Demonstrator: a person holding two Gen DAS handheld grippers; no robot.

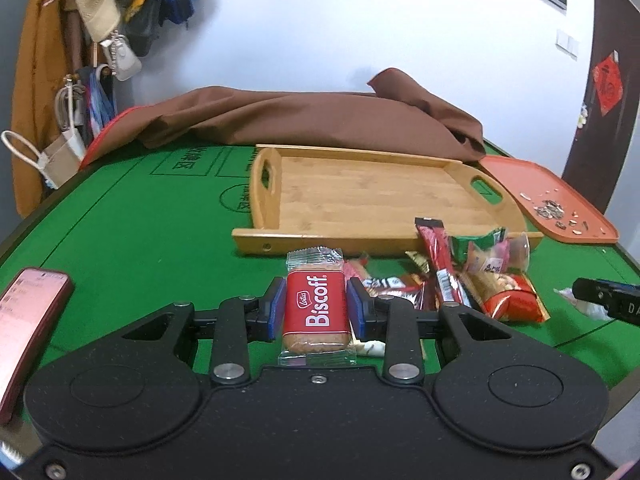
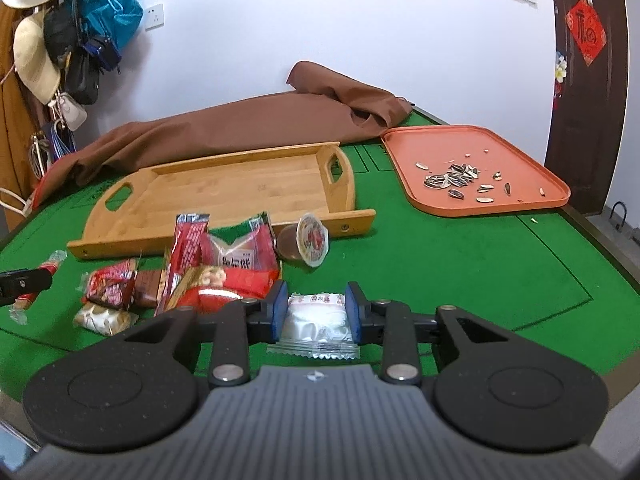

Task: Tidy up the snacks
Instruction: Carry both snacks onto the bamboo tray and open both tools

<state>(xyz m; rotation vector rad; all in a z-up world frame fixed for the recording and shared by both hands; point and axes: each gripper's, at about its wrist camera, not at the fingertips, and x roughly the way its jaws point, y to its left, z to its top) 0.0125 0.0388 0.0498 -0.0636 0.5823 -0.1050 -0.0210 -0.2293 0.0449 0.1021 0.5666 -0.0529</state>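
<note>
My left gripper [image 1: 316,308] is shut on a red Biscoff biscuit packet [image 1: 315,312], held above the green table. My right gripper [image 2: 316,312] is shut on a white wrapped snack [image 2: 316,320], also off the felt. A pile of snack packets [image 1: 472,276] lies just in front of the bamboo tray [image 1: 360,196], which has nothing on it. In the right wrist view the same pile [image 2: 208,268] sits left of my fingers, with a jelly cup [image 2: 306,242] on its side by the tray's [image 2: 224,188] front rail. The left gripper's tip, holding the biscuit packet, shows at that view's left edge [image 2: 24,284].
An orange tray [image 2: 516,204] with sunflower seed shells stands at the right. A brown cloth [image 1: 304,120] lies bunched behind the bamboo tray. A phone in a red case [image 1: 28,320] rests at the left table edge. Bags and hats hang on the wall at left.
</note>
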